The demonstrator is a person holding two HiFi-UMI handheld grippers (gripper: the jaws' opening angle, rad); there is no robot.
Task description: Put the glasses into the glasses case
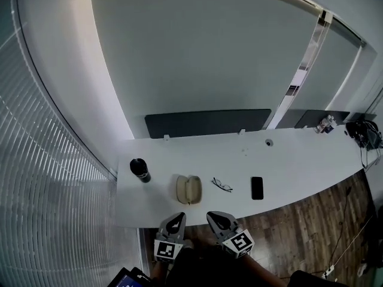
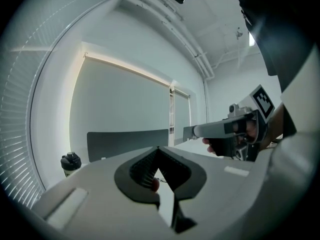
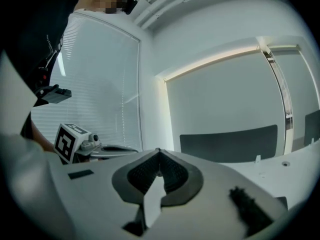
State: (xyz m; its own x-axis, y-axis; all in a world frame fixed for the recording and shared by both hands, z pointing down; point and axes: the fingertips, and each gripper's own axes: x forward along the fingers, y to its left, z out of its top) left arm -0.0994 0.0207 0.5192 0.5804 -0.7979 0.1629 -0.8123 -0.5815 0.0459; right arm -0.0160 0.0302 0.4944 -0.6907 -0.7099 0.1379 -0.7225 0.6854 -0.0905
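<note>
Status: task judged not begun; both tools are short of the work and nothing is held.
Glasses: dark thin-framed glasses (image 1: 222,185) lie flat on the long white bench (image 1: 299,160), near its front edge and touching nothing.
Case: beige oval glasses case (image 1: 188,189) sits just beside the glasses at their 9 o'clock. It appears to lie open, but it is too small in the head view to confirm.
Left hand-held gripper (image 1: 176,216): jaws pressed together and empty, at 6 o'clock of the case, off the bench edge.
Right hand-held gripper (image 1: 212,215): jaws pressed together and empty, at 6 o'clock of the glasses.
Other items: black cylindrical bottle (image 1: 140,170) at 10 o'clock of the case; black flat phone (image 1: 257,188) at 3 o'clock of the glasses.
Risk, pick-up: thin frames lying flat give little to pinch. Jaws not spread before descent would likely push the glasses toward the phone or scrape a lens.
Risk, case: the light case is unrestrained, so insertion force could slide it toward the bottle or off the front edge.
Risk, fit: unfolded temples would likely foul the case rim.
</note>
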